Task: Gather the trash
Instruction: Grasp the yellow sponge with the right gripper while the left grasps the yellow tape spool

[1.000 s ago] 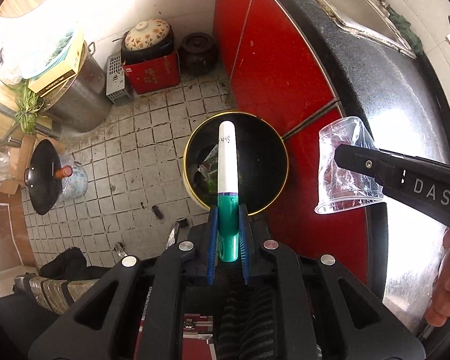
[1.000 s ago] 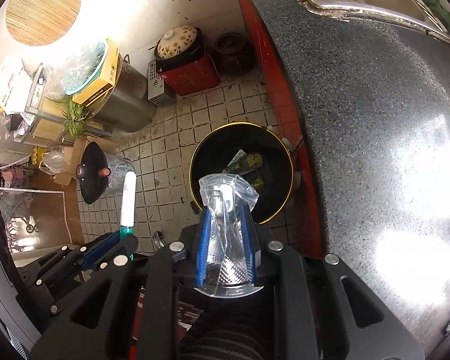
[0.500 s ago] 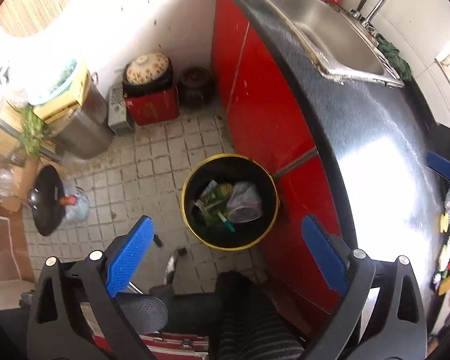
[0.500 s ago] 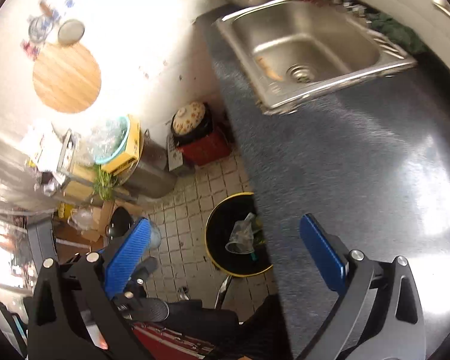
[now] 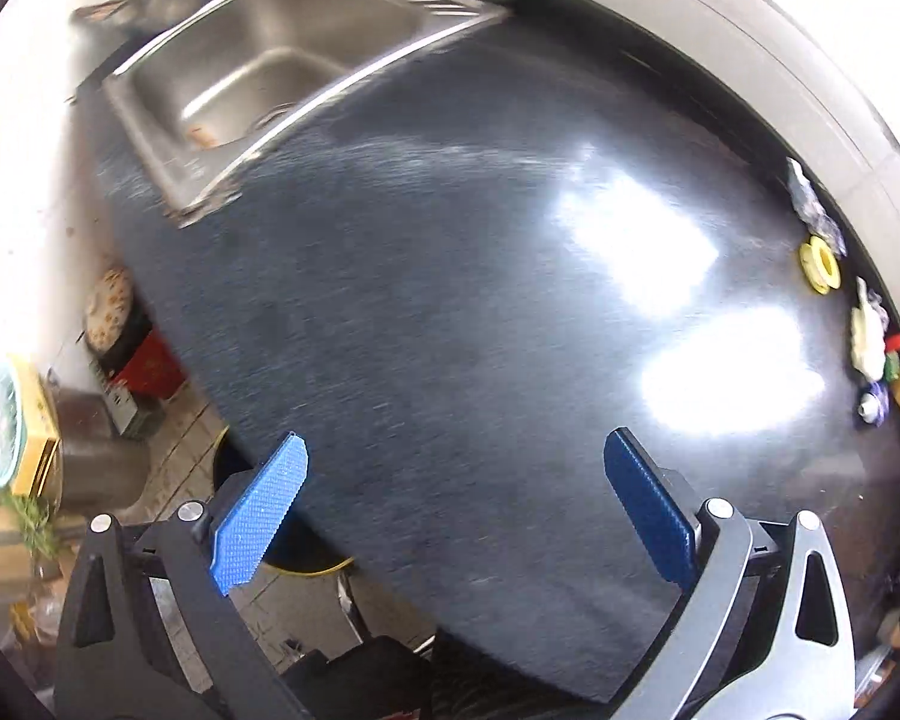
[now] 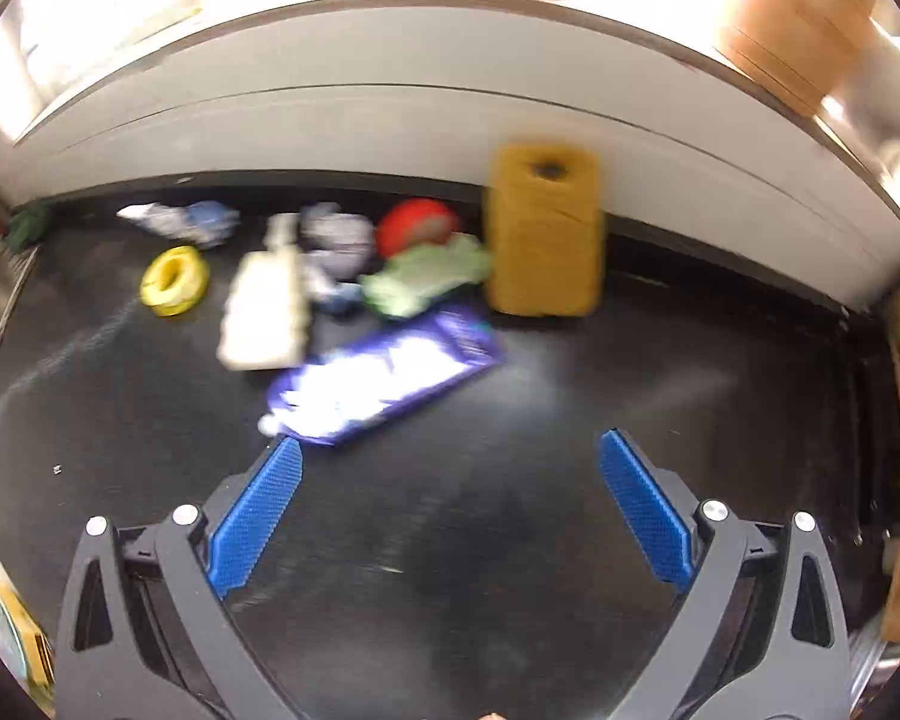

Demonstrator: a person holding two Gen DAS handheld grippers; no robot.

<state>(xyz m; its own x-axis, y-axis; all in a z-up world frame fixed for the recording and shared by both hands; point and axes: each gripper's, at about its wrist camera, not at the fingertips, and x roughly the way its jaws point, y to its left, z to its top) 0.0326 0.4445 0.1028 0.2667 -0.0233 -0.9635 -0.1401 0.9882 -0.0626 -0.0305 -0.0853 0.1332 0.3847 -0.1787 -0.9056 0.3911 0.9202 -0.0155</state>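
Note:
My left gripper (image 5: 456,480) is open and empty above the dark counter (image 5: 450,312). The yellow-rimmed trash bin (image 5: 306,564) shows only as a sliver on the floor below the counter edge. My right gripper (image 6: 450,486) is open and empty over the counter, facing a blurred heap of trash by the back wall: a purple wrapper (image 6: 378,378), a cream bottle (image 6: 264,312), a yellow ring (image 6: 174,279), a green scrap (image 6: 432,276), a red piece (image 6: 417,225) and crumpled white-blue wrappers (image 6: 177,219). The same heap sits at the far right in the left wrist view (image 5: 867,330).
A steel sink (image 5: 252,78) is set in the counter's far left. A tan block (image 6: 543,228) stands against the white wall. Pots and a red box (image 5: 144,360) sit on the floor beyond the counter edge.
Both grippers let go: the white-and-green tube and the clear plastic cup dropped into the bin. Both then opened wide and swung up from the bin to the counter.

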